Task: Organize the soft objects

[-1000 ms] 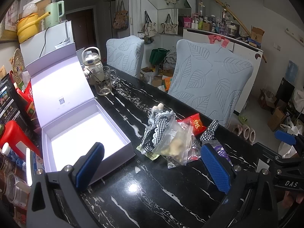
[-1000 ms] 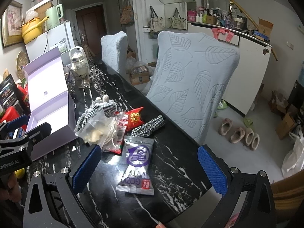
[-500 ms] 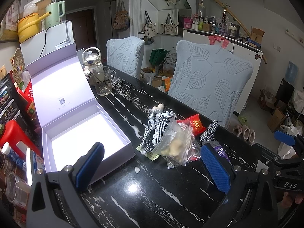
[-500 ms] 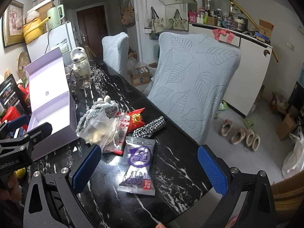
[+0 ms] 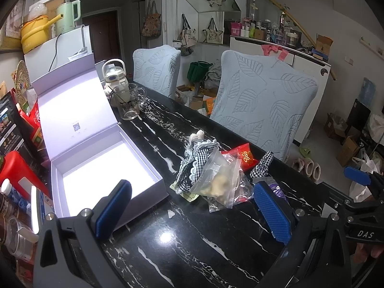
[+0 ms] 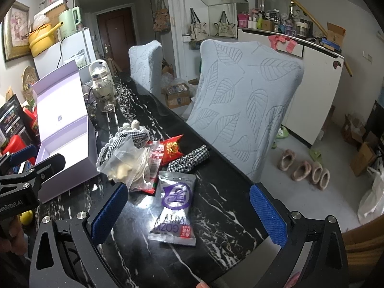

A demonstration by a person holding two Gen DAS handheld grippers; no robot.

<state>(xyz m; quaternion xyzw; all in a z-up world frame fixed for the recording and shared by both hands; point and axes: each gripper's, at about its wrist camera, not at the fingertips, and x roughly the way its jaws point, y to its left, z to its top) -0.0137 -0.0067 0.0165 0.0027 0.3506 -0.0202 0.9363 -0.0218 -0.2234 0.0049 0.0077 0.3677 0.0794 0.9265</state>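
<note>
Both grippers are held wide apart and empty above the black desk (image 5: pixel 192 247). The soft objects are heaped just right of the open lavender box (image 5: pixel 105 180): a clear bag (image 5: pixel 219 180) lying on checked cloth (image 5: pixel 194 158), with a silver packet (image 6: pixel 176 202) nearest the right gripper (image 6: pixel 189 218). The packet is probably best taken first, gripped across its flat edges. The left gripper (image 5: pixel 194 212) is best kept clear of the box wall.

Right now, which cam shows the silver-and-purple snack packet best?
Right wrist. The silver-and-purple snack packet lies flat and fully visible on the black table, ahead of the open right gripper. In the left wrist view only a purple sliver shows behind that gripper's fingertip.
</note>
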